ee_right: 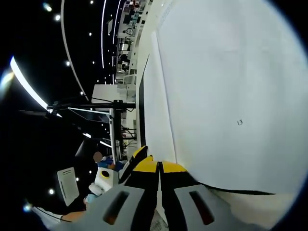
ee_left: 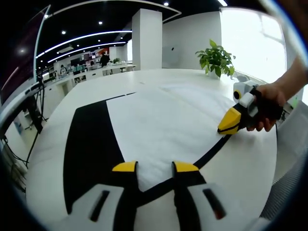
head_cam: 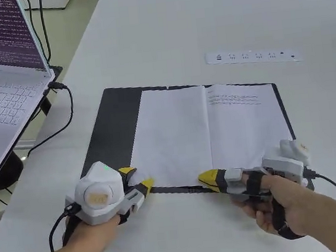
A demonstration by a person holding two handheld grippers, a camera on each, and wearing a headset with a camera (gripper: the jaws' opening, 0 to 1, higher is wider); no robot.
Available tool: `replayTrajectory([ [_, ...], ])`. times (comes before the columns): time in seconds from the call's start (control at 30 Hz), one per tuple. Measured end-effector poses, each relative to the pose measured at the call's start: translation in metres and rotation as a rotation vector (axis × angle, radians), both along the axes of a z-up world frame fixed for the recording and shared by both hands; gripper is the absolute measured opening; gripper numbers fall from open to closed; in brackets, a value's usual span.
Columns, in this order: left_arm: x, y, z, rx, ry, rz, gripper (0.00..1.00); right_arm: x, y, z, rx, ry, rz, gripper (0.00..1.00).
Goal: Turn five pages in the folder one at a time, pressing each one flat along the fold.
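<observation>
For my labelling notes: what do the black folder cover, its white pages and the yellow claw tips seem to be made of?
Folder cover: matte black plastic or coated card, hardly any glare. Pages: thin white paper, lying flat with faint print. Left claw tips: smooth yellow plastic, perhaps rubber, with a soft sheen.

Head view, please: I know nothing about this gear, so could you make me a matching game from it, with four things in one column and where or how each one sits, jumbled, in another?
Things
1. laptop
2. power strip
3. left gripper
4. right gripper

Places and states
A. jaws shut, at the middle of the near edge of the folder
B. lid up, left of the folder
C. lying beyond the folder's far edge
D. jaws apart, toward the left of the folder's near edge

Pairs: 1-B, 2-C, 3-D, 4-A
</observation>
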State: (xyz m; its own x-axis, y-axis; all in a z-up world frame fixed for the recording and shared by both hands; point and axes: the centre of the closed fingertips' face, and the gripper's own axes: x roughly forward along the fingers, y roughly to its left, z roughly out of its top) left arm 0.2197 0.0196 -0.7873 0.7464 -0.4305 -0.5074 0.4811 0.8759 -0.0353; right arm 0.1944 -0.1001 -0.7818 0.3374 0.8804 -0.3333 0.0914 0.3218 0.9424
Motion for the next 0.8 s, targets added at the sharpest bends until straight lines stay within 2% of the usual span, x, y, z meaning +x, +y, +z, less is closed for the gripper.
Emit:
replayTrajectory([
  [0.27,0.001,0.001,0.000,-0.019,0.010,0.026,0.27,-0.015,0.001,0.006,0.008,0.004,0.002,0.00],
  [0.33,0.002,0.000,0.001,-0.079,0.029,0.055,0.29,-0.020,0.002,0.012,0.015,-0.009,0.003,0.00],
  [0.4,0.001,0.000,0.003,-0.101,0.046,0.056,0.31,-0.022,0.001,0.020,0.019,-0.030,-0.006,0.00],
  [0.47,0.000,-0.001,0.004,-0.103,0.062,0.059,0.33,-0.024,-0.002,0.031,0.012,-0.071,-0.009,0.00],
  [0.53,-0.003,0.001,0.004,-0.108,0.099,0.075,0.35,-0.023,-0.012,0.038,-0.057,-0.144,-0.021,0.00],
  [0.57,-0.005,0.002,0.008,-0.105,0.094,0.072,0.35,-0.020,-0.022,0.039,-0.105,-0.194,-0.027,0.00],
  [0.6,-0.008,0.003,0.011,-0.106,0.084,0.068,0.35,-0.019,-0.025,0.039,-0.123,-0.212,-0.027,0.00],
  [0.67,-0.011,0.005,0.020,-0.123,0.078,0.072,0.37,-0.016,-0.041,0.050,-0.205,-0.300,-0.047,0.00],
  [0.7,-0.013,0.007,0.024,-0.128,0.076,0.075,0.38,-0.017,-0.045,0.056,-0.220,-0.316,-0.058,0.01],
  [0.73,-0.014,0.007,0.025,-0.131,0.076,0.075,0.39,-0.017,-0.051,0.066,-0.240,-0.351,-0.063,0.03],
  [0.8,-0.019,0.009,0.032,-0.136,0.075,0.076,0.40,-0.017,-0.061,0.075,-0.277,-0.397,-0.075,0.07],
])
